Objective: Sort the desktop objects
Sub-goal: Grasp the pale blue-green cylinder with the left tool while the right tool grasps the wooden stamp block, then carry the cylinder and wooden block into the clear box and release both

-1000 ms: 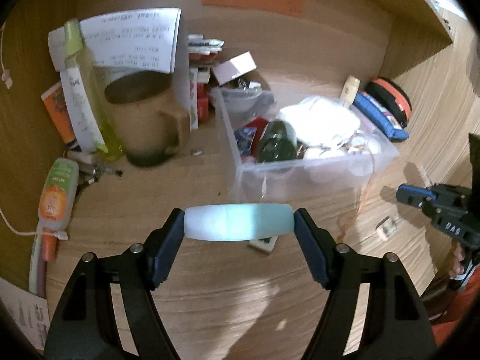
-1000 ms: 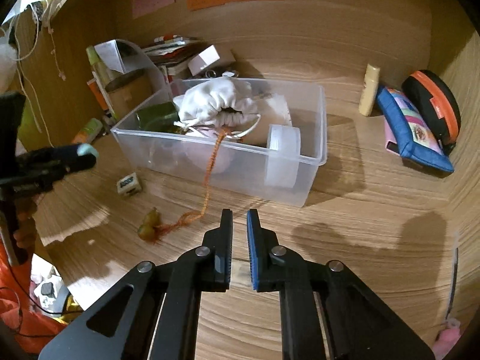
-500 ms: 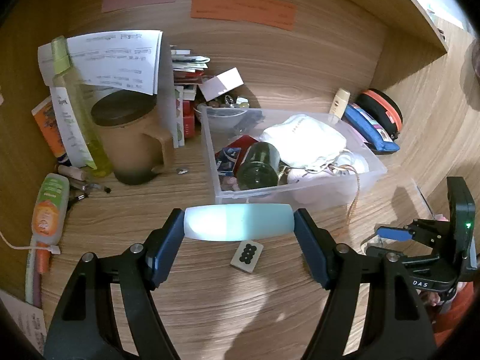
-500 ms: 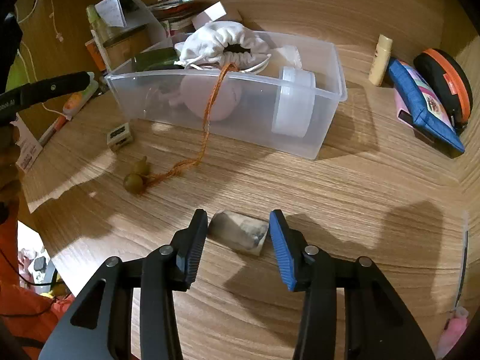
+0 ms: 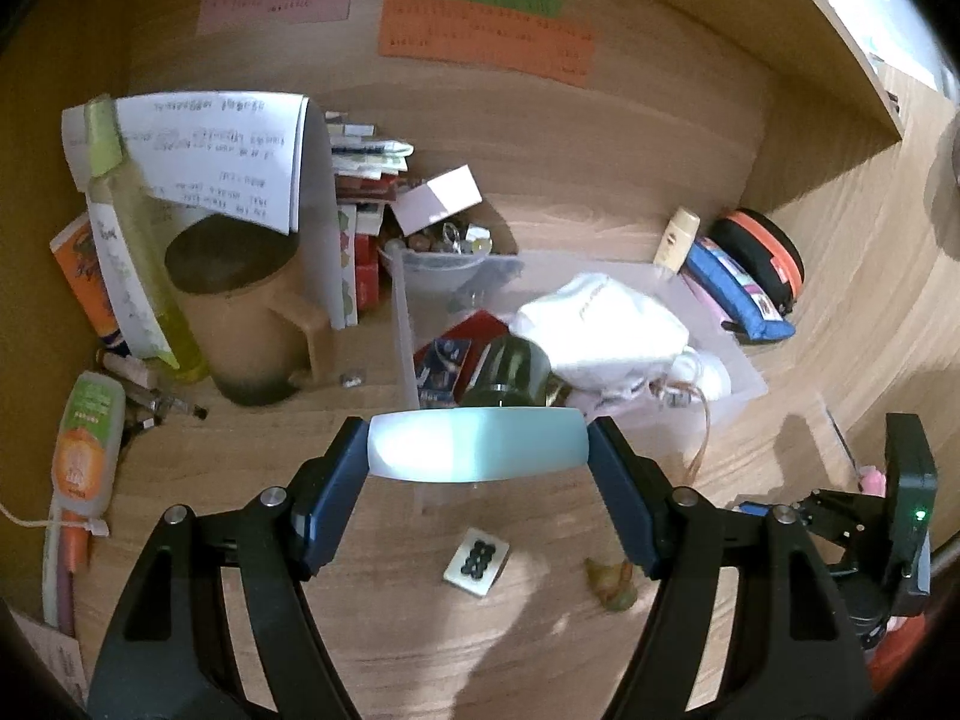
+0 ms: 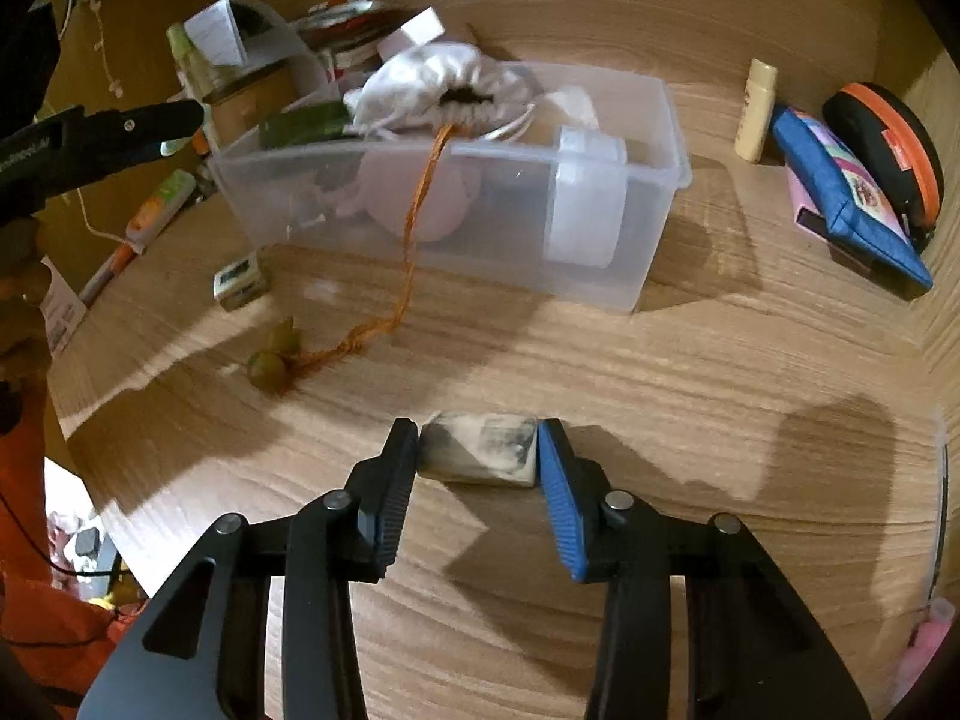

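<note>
Wooden desk: left tongs pinch a pale bar; right tongs squeeze a smudged eraser

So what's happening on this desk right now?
A person is tidying a cluttered wooden desk with a hand-held gripper in each hand. The left hand-held gripper holds a pale blue-white case crosswise above the desk, in front of a clear plastic bin that is already full of odds and ends. The right hand-held gripper is down at the desktop with a smudged grey eraser between its fingers, apparently gripping it. A small tile and an orange cord lie loose nearby.
</note>
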Tool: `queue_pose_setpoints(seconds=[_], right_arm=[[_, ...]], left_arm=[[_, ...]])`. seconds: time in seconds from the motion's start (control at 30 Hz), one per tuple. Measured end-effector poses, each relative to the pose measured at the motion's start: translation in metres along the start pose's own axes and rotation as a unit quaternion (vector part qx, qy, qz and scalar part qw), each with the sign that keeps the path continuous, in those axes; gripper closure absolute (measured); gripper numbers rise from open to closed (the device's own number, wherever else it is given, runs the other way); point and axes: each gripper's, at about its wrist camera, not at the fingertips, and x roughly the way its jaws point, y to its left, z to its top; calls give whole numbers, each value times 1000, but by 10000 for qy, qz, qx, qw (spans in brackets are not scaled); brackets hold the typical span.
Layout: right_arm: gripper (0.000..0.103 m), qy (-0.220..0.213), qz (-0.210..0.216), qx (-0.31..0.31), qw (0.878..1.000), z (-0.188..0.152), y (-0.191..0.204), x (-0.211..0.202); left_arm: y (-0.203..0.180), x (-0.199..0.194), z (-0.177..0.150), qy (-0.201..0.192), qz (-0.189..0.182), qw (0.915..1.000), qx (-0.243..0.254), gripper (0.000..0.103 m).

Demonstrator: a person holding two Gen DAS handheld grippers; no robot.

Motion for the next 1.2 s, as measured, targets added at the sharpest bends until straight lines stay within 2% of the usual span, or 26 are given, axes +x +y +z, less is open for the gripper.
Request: queue_pose_setpoints(seconds=[0.3,0.4,0.5,0.73,0.93,1.2], right_arm=[[65,-980,-270,175,9947,39,-24,-54],[65,-1232,-279,226,9917,58,-27,-62],[65,-1380,-242,220,9899,72,-28,-62],[65,-1299,-81,161,9914,105,-27,-35],[65,-1115,-43,261,9934,122,-34,-10],[65,-908,-51,293,9954,124,-37,7]], left_arm=[[-3,-1,24,-265,-27,9996,-44,30],[-2,4,31,-348,99,9993,-103,30],[1,18,39,-271,240,9992,-189,30],[15,57,55,81,363,9981,-494,30],[17,72,61,219,114,9970,-731,30],[6,85,59,311,-57,9978,-590,30]])
